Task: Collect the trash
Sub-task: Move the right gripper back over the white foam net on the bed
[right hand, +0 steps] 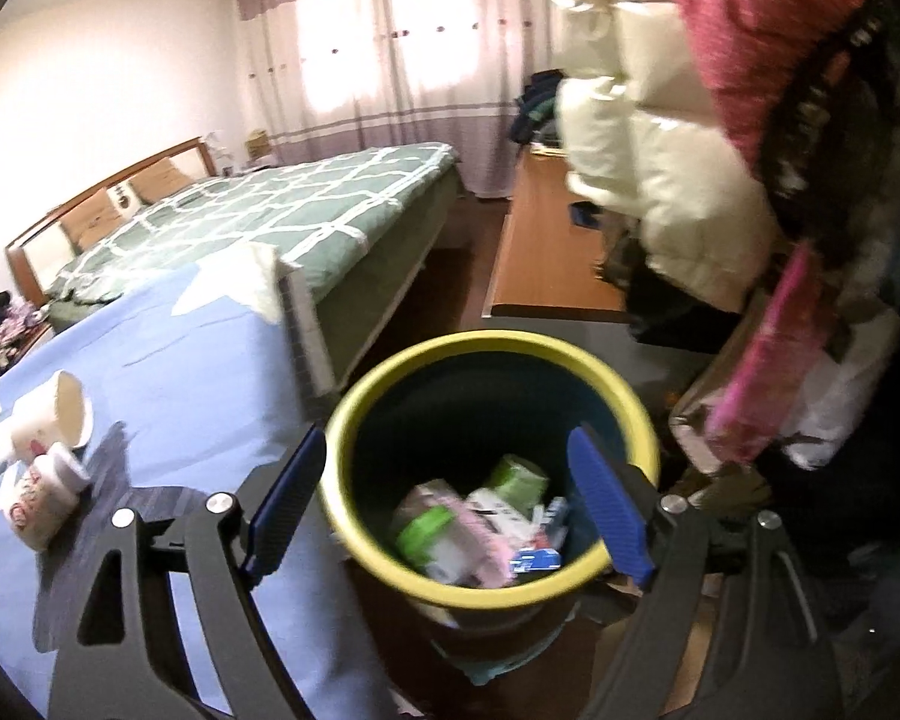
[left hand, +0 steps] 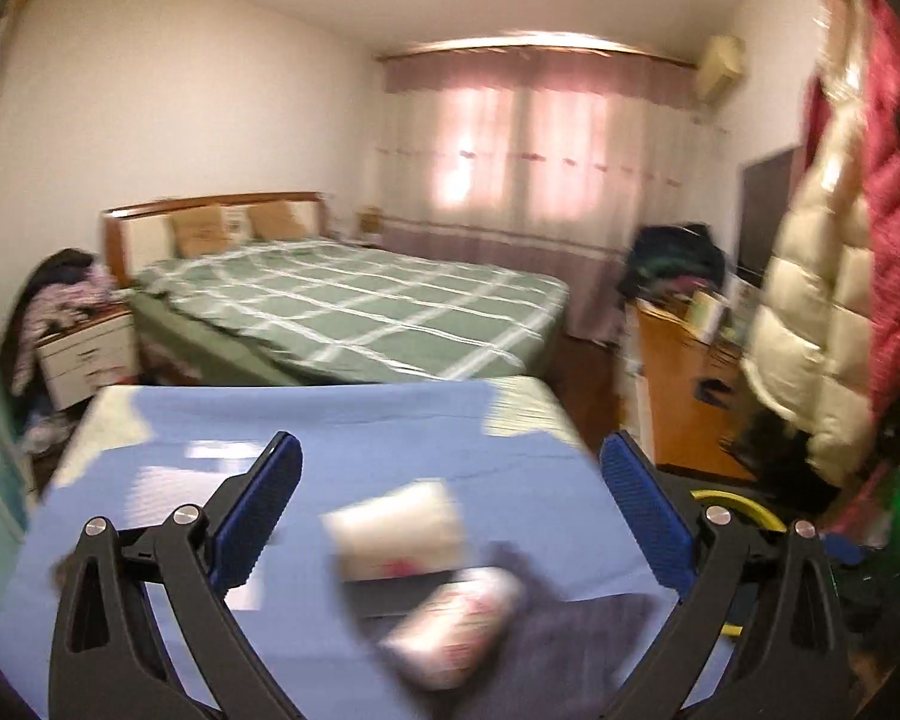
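Two white paper cups with red print lie on their sides on the blue-covered table. In the left wrist view the farther cup and the nearer cup sit below my left gripper, which is open and holds nothing. My right gripper is open and hangs over the yellow-rimmed bin, which holds several wrappers and boxes. Nothing is between the right gripper's blue pads. The same cups show at the left in the right wrist view.
A dark cloth lies under the nearer cup. A green checked bed stands beyond the table. Cream and red puffy jackets hang at the right above a wooden desk. Pink bags crowd the bin's right side.
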Motion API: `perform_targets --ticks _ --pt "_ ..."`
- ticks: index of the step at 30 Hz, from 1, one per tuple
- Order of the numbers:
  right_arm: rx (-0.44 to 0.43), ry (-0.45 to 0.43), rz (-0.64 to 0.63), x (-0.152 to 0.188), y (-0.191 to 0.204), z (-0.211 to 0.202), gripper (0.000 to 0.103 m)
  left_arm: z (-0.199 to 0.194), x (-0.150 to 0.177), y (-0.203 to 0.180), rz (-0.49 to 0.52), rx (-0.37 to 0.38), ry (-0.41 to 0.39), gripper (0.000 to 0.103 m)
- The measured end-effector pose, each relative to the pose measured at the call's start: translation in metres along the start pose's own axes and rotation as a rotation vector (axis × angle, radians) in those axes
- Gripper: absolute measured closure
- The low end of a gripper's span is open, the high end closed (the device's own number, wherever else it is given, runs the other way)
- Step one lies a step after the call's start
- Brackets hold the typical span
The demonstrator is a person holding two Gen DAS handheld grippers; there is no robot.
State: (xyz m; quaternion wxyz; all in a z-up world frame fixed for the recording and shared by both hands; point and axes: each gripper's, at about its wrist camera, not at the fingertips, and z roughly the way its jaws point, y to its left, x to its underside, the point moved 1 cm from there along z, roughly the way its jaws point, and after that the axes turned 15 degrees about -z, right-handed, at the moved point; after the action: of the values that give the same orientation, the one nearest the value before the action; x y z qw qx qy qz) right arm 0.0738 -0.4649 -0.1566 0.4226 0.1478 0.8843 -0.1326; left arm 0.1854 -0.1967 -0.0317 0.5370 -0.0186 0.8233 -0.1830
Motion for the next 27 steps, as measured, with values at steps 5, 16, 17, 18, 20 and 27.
perform_targets --ticks 5,16,17,18,20,27 --pt "-0.063 0.003 -0.062 -0.009 0.038 0.005 0.025 -0.009 -0.017 0.091 -0.071 -0.176 -0.046 0.005" --pt "-0.184 -0.019 -0.191 -0.039 0.123 0.003 0.025 -0.014 -0.025 0.237 -0.153 -0.475 -0.105 0.005" --pt "-0.209 -0.021 -0.201 -0.043 0.132 0.004 0.025 -0.014 -0.025 0.245 -0.163 -0.491 -0.102 0.005" --pt "-0.23 -0.023 -0.212 -0.046 0.14 0.004 0.025 -0.015 -0.025 0.253 -0.174 -0.504 -0.1 0.005" --pt "-0.266 -0.032 -0.252 -0.055 0.163 0.004 0.025 -0.02 -0.025 0.271 -0.203 -0.532 -0.114 0.005" --pt "-0.455 -0.062 -0.377 -0.084 0.254 -0.005 0.025 -0.028 -0.013 0.297 -0.188 -0.66 -0.144 0.005"
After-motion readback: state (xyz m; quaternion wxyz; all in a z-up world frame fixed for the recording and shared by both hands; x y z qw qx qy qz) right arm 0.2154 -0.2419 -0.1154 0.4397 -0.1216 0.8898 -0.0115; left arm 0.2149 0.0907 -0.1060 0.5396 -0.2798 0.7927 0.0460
